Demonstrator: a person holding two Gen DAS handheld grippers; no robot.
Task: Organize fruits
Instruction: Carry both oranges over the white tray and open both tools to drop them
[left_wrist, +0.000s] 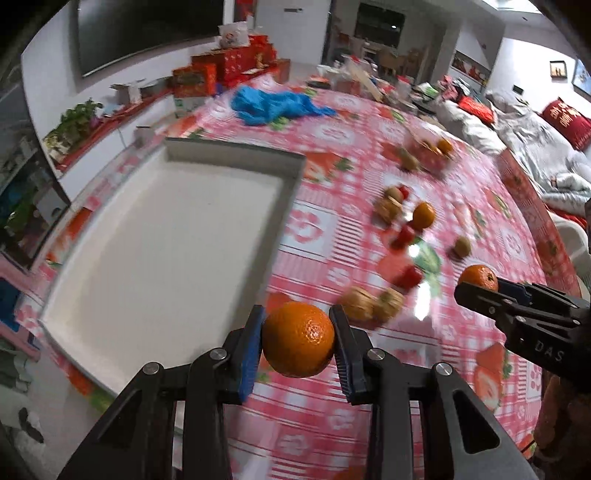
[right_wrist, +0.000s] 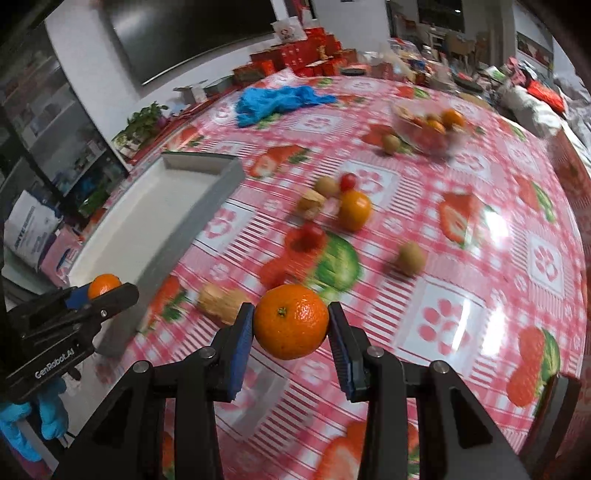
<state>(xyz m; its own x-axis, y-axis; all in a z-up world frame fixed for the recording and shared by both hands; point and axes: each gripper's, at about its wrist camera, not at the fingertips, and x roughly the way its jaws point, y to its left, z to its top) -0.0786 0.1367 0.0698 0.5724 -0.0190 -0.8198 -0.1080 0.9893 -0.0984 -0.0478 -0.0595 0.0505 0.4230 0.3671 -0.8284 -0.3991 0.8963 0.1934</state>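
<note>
My left gripper (left_wrist: 297, 341) is shut on an orange (left_wrist: 298, 339), held above the table just right of the empty white tray (left_wrist: 110, 280). My right gripper (right_wrist: 291, 328) is shut on another orange (right_wrist: 291, 321) above the tablecloth. Each gripper also shows in the other's view, the right one (left_wrist: 476, 284) at the right edge with its orange (left_wrist: 480, 277), the left one (right_wrist: 107, 291) at the left edge with its orange (right_wrist: 103, 285) by the tray (right_wrist: 207, 162). Loose fruit lies on the table: an orange (right_wrist: 354, 210), kiwis (right_wrist: 412, 258), red tomatoes (right_wrist: 308, 236), husked fruits (right_wrist: 221, 301).
A glass bowl (right_wrist: 428, 129) holding fruit stands far back on the red checked tablecloth (right_wrist: 461, 332). A blue cloth (right_wrist: 280, 99) lies at the far side. Red gift boxes (left_wrist: 229, 66) and a TV (left_wrist: 140, 26) are beyond the table. A sofa (left_wrist: 535, 147) is at the right.
</note>
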